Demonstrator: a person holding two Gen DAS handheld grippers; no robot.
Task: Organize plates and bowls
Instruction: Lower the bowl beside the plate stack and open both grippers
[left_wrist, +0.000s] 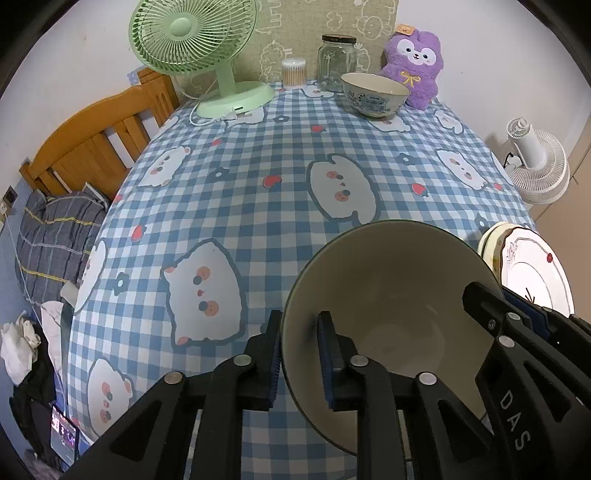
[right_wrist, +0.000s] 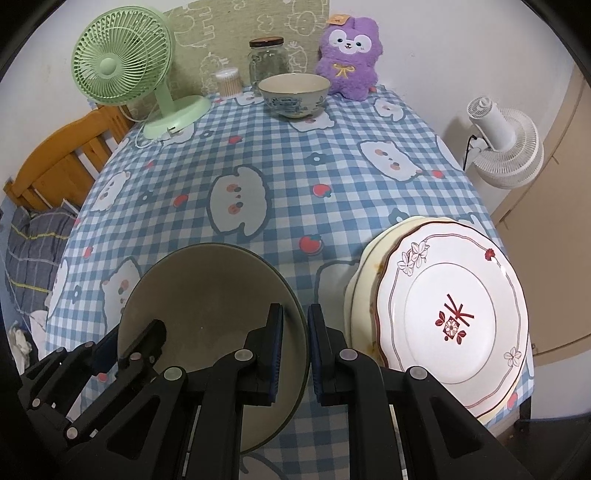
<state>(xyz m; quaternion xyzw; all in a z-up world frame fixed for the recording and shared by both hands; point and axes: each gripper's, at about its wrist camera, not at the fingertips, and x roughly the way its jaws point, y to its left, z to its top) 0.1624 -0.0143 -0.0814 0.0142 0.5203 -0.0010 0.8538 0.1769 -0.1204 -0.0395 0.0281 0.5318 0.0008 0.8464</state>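
Left wrist view: the left gripper (left_wrist: 299, 360) straddles the near-left rim of a large cream bowl (left_wrist: 402, 295) in the lower right of the frame, one pad outside the wall and one inside. A thin gap shows between the pads and the rim, so the grip looks slackened rather than clenched. The right gripper (left_wrist: 517, 317) reaches onto the bowl's right rim. At the right edge lies a stack of plates (left_wrist: 535, 269). A small patterned bowl (left_wrist: 373, 94) stands at the top centre of the checked tablecloth (left_wrist: 258, 155), near a glass jar (left_wrist: 337, 62), a purple plush toy (left_wrist: 413, 66) and a green fan (left_wrist: 192, 40).

Right wrist view: the right gripper (right_wrist: 295, 354) is clamped on the big bowl's (right_wrist: 207, 288) right rim at the bottom centre, the wall pinched between its pads. The left gripper (right_wrist: 129, 343) sits at the bowl's left rim. The plates (right_wrist: 454, 306) lie just beside the bowl, lower right; the small bowl (right_wrist: 293, 94) stands top centre.
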